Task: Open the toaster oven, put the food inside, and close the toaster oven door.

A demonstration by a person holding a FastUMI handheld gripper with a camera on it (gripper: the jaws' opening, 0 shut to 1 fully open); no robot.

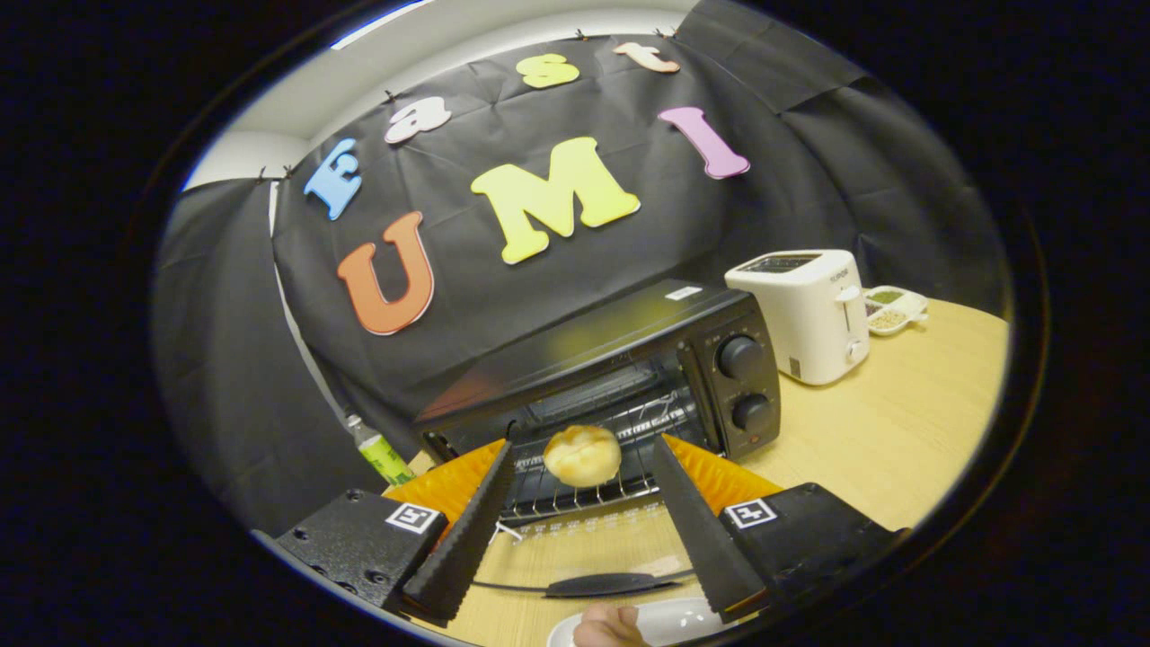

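Observation:
The black toaster oven (629,359) stands on the wooden table (898,422) with its door (593,539) folded down flat toward me, the door handle (611,584) nearest to me. A round golden bun (582,456) rests on the wire rack (575,494) at the oven's mouth. My gripper (582,443) is open, its two fingers spread wide to either side of the bun with a gap on each side. The fingers reach over the lowered door.
A white pop-up toaster (809,310) stands right of the oven, with a small white dish (891,310) of seeds behind it. A green-labelled bottle (379,454) stands left of the oven. A white plate (674,620) and a person's fingertip (606,626) lie just below the door handle.

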